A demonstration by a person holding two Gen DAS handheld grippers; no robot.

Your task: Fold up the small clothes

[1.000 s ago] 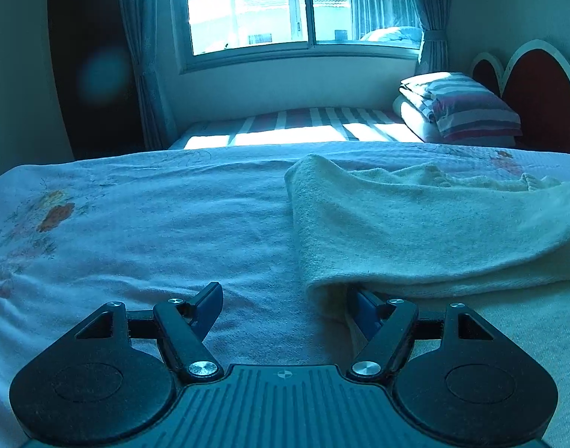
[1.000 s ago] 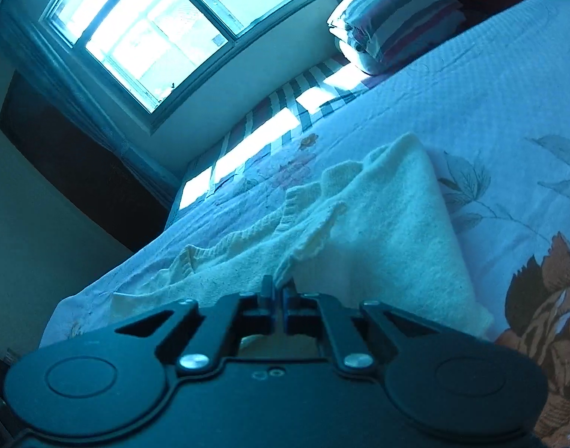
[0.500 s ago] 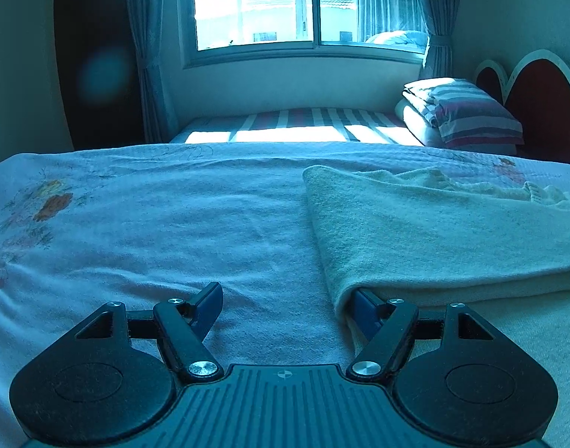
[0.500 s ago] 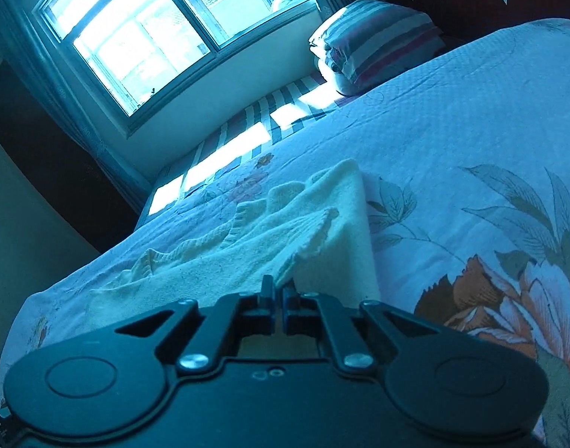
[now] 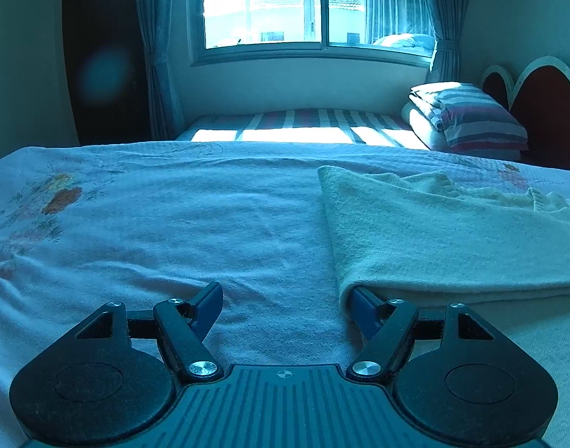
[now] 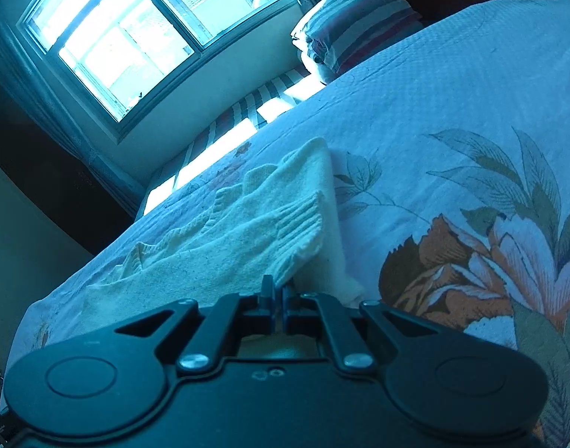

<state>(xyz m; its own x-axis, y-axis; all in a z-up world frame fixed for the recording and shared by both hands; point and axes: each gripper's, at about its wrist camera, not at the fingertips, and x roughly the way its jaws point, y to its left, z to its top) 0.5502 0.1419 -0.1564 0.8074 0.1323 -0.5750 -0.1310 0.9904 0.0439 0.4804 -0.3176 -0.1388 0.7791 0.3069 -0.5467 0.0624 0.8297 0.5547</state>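
Cream knit garment [image 5: 434, 239] lay on floral bedspread [image 5: 173, 231], long axis crosswise ahead of left gripper [image 5: 285, 298].

Left gripper spread wide, empty; folded edge draped over its right-hand finger [image 5: 363, 306].

Right gripper [image 6: 275, 291] pressed together, pinching garment's ribbed cuff [image 6: 300, 231] just ahead of tips.

Judged: right hand nearer, leads the fold.
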